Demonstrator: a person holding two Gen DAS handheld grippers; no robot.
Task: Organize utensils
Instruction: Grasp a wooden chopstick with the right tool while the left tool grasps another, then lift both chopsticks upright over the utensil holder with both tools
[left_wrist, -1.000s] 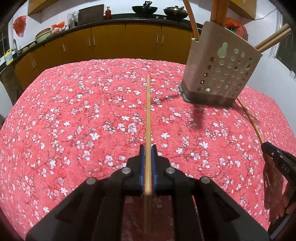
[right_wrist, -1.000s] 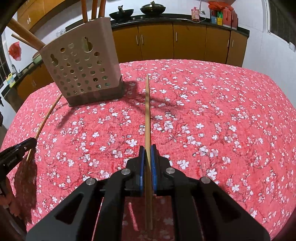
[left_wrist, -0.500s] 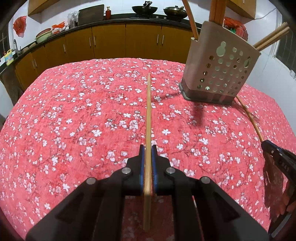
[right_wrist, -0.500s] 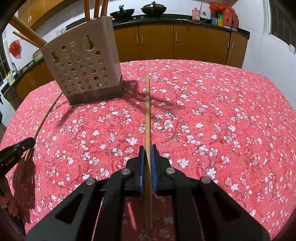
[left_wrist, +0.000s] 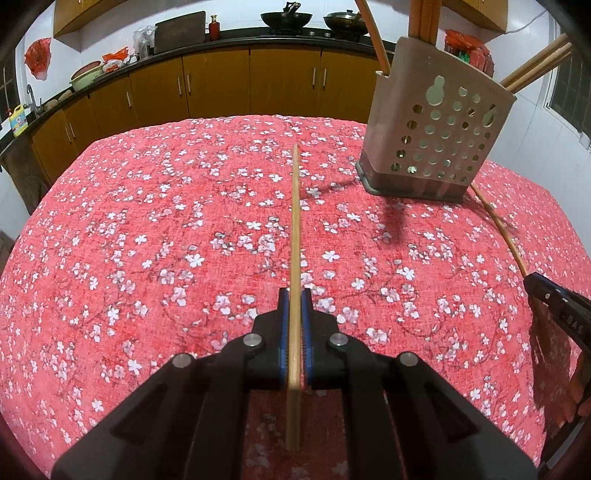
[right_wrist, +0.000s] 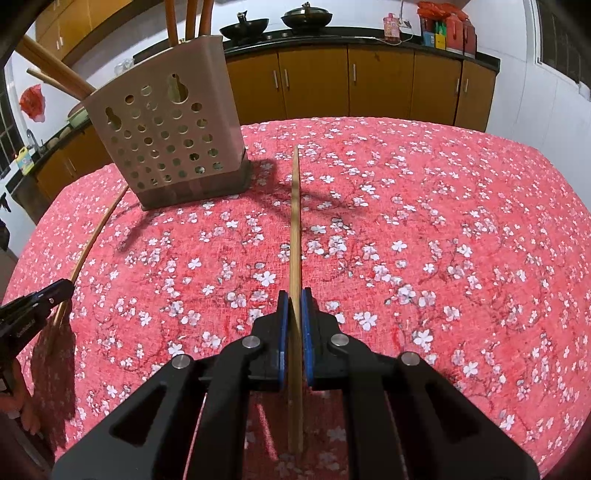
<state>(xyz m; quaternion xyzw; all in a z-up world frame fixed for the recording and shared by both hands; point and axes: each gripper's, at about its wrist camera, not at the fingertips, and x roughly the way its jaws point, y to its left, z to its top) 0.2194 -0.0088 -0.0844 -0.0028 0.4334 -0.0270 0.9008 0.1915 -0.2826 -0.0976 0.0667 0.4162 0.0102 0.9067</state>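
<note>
- Left tool (left_wrist: 294, 314): clenched on a wooden chopstick (left_wrist: 295, 229), blue pads pressed flat to both sides of the stick.
- That chopstick: pointing forward over the red floral cloth of the desk (left_wrist: 147, 240), tip aimed left of the utensil holder (left_wrist: 436, 136) and stopping short of it; back end sticking out behind the pads.
- Right tool (right_wrist: 294, 314): likewise clamped on a second chopstick (right_wrist: 295, 229), pads tight against it.
- Second chopstick: reaching out over the cloth, tip just right of the utensil holder's base, not touching it.
- Utensil holder: beige plastic, perforated with round holes, upright on a darker base toward the far side of the desk, between the two tools.
- Inside the holder: several wooden handles or sticks (left_wrist: 424, 18) rising from the top, some leaning outward; exact kind hard to tell, tops cut off by the frame edge.
- In the left wrist view, right of the holder: tip of the right tool at the frame edge with its thin stick running toward the holder's base.
- In the right wrist view, left of the holder: tip of the left tool, seen the same way.
- Behind the holder: brown kitchen cabinets (right_wrist: 351, 81) under a dark worktop, two black woks (left_wrist: 286, 18) on it.
</note>
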